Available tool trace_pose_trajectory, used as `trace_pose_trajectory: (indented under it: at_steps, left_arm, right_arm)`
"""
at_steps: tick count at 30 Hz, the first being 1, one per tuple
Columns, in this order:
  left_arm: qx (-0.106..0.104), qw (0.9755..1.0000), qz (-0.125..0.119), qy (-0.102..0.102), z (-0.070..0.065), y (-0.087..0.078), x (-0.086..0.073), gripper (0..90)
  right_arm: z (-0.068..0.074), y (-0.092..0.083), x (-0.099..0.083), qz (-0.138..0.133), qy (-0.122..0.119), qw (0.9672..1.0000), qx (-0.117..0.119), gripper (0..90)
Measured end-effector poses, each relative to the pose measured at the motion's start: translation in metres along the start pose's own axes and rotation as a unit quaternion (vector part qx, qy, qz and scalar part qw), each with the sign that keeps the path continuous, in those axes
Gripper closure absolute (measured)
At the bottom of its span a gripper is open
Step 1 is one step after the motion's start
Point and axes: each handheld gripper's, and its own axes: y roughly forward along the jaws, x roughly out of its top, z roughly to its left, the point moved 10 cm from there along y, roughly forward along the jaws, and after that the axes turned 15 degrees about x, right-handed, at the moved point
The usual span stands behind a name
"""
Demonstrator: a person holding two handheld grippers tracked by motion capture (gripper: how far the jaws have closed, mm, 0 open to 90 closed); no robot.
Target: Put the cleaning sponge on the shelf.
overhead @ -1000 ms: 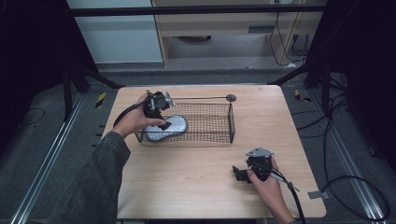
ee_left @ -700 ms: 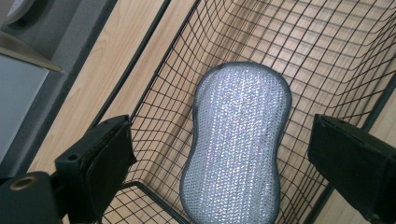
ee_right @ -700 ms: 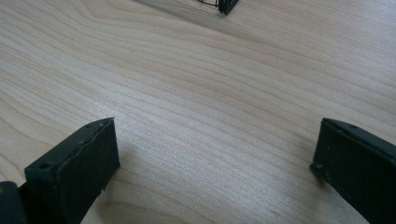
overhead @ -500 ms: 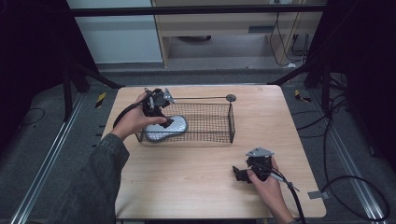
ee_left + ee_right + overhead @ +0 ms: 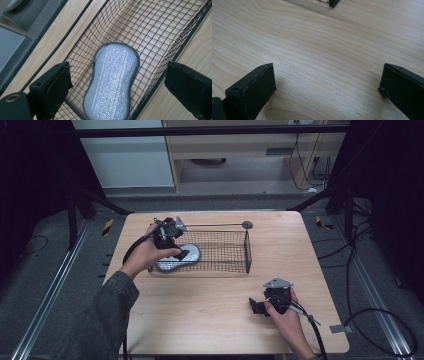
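A black wire basket (image 5: 222, 251) stands on the wooden table (image 5: 200, 320), left of centre. A silvery, peanut-shaped scrubbing pad (image 5: 176, 259) lies flat on the basket floor at its left end. My left gripper (image 5: 174, 247) hovers over that end, open. In the left gripper view its jaws stand wide apart on either side of the pad (image 5: 112, 82), above it and not touching; the left gripper (image 5: 117, 67) holds nothing. My right gripper (image 5: 256, 307) rests low near the table's front right, open. In the right gripper view the right gripper (image 5: 328, 67) has only bare wood between its jaws.
A thin black rod with a round disc end (image 5: 247, 224) runs along the basket's far side. A corner of the basket (image 5: 333, 3) shows at the top of the right gripper view. Bare wood lies between basket and right gripper. Dark floor, rails and cables surround the table.
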Motion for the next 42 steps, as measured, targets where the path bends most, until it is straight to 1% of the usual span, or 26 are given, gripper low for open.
trace_pose_trajectory:
  at_steps: [4,6,9,10,13,18,19,20,29,31,33,34,35,39,40,42]
  left_arm:
    - [0.003,0.9999,0.001,-0.014,-0.004,-0.003,-0.002,6.4]
    - [0.001,0.9998,0.0,-0.021,-0.006,-0.005,-0.003,6.4]
    - [0.003,0.9996,0.002,-0.029,-0.008,-0.006,-0.005,6.1]
    - [0.003,0.9996,0.002,-0.029,-0.008,-0.006,-0.005,6.0]
    - [0.005,0.999,-0.002,-0.045,-0.011,-0.009,-0.008,5.7]
    - [0.011,0.9982,-0.01,-0.059,-0.015,-0.014,-0.009,5.2]
    - [0.011,0.9982,-0.01,-0.059,-0.015,-0.014,-0.009,5.1]
    - [0.01,0.9977,-0.015,-0.066,-0.017,-0.017,-0.009,5.0]
    - [0.016,0.9961,-0.024,-0.083,-0.029,-0.026,-0.014,5.2]
    - [0.016,0.9953,-0.03,-0.091,-0.033,-0.028,-0.015,5.2]
    - [0.017,0.9953,-0.032,-0.09,-0.036,-0.031,-0.017,5.2]
    - [0.018,0.9949,-0.033,-0.094,-0.037,-0.032,-0.018,5.2]
    - [0.017,0.9943,-0.036,-0.098,-0.039,-0.033,-0.019,5.2]
    - [0.018,0.9942,-0.037,-0.099,-0.042,-0.038,-0.023,5.2]
    - [0.016,0.9936,-0.044,-0.103,-0.046,-0.041,-0.025,5.2]
    - [0.011,0.9932,-0.046,-0.106,-0.05,-0.044,-0.028,5.2]
  right_arm:
    - [0.0,0.0,0.0,0.0,0.0,1.0,0.0,0.5]
    - [0.0,0.0,0.0,0.0,0.0,1.0,0.0,0.5]
    - [0.0,0.0,0.0,0.0,0.0,1.0,0.0,0.5]
    - [0.0,0.0,0.0,0.0,0.0,1.0,0.0,0.4]
    - [0.0,0.0,0.0,0.0,0.0,1.0,0.0,0.5]
    - [0.0,0.0,0.0,0.0,0.0,1.0,0.0,0.4]
    - [0.0,0.0,0.0,0.0,0.0,1.0,0.0,0.4]
    - [0.0,0.0,0.0,0.0,0.001,1.0,0.001,0.4]
    - [0.0,0.0,0.0,0.0,0.001,1.0,0.001,0.4]
    - [0.0,0.0,0.0,0.0,0.0,1.0,0.0,0.4]
    - [0.0,0.0,0.0,0.0,0.001,1.0,0.001,0.4]
    - [0.0,0.0,0.0,0.0,0.0,1.0,0.0,0.4]
    - [0.0,0.0,0.0,0.0,0.0,1.0,0.0,0.4]
    - [0.0,0.0,0.0,0.0,0.0,1.0,0.0,0.4]
    - [0.0,0.0,0.0,0.0,0.0,1.0,0.0,0.4]
    - [0.0,0.0,0.0,0.0,0.0,1.0,0.0,0.4]
